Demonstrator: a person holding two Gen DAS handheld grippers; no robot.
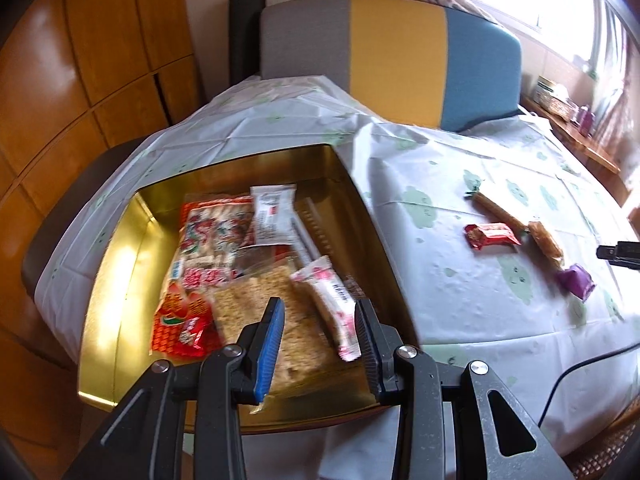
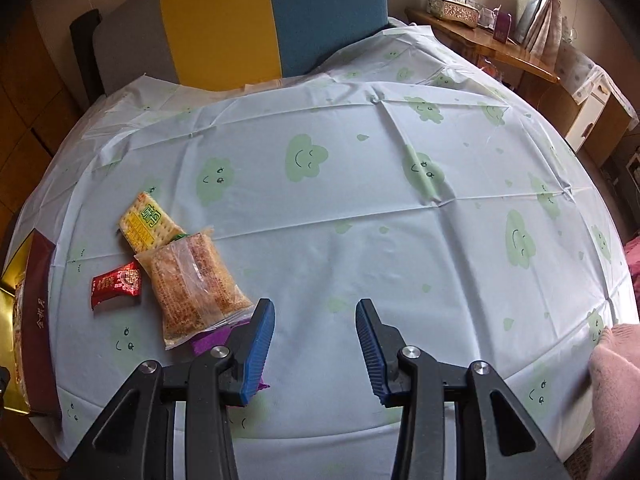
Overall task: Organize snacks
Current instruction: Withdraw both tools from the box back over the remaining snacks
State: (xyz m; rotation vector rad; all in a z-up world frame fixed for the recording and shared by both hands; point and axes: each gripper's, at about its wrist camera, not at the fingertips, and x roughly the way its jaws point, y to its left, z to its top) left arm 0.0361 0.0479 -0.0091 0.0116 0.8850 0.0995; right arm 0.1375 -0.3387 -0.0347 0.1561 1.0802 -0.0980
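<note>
Left wrist view: left gripper (image 1: 320,320) hangs over the gold tin (image 1: 120,264), fingers (image 1: 272,344) parted with nothing between them. Tin already holds several packets: a red bag (image 1: 200,248), a white bar (image 1: 272,212), a rice cake (image 1: 256,312), a pink-and-white stick (image 1: 332,304). Out on the desk (image 1: 460,280), well apart from the tin, lie a red candy (image 1: 492,235), two long tan packets and a purple wrapper (image 1: 576,280). Tip of the other gripper shows at the right edge.

Right wrist view: right gripper (image 2: 316,332) points down at the desk, fingers (image 2: 260,344) released, empty. Just to its left: a clear-wrapped biscuit pack (image 2: 192,280), cracker pack (image 2: 144,220) behind it, the red candy beside them, the purple wrapper partly under the left finger. Tin rim at far left.

Step, as I judge it: partway through, right gripper lining up on the leftover cluster. Next move calls for shifting left over one packet, lowering, closing, then carrying it to the tin.
</note>
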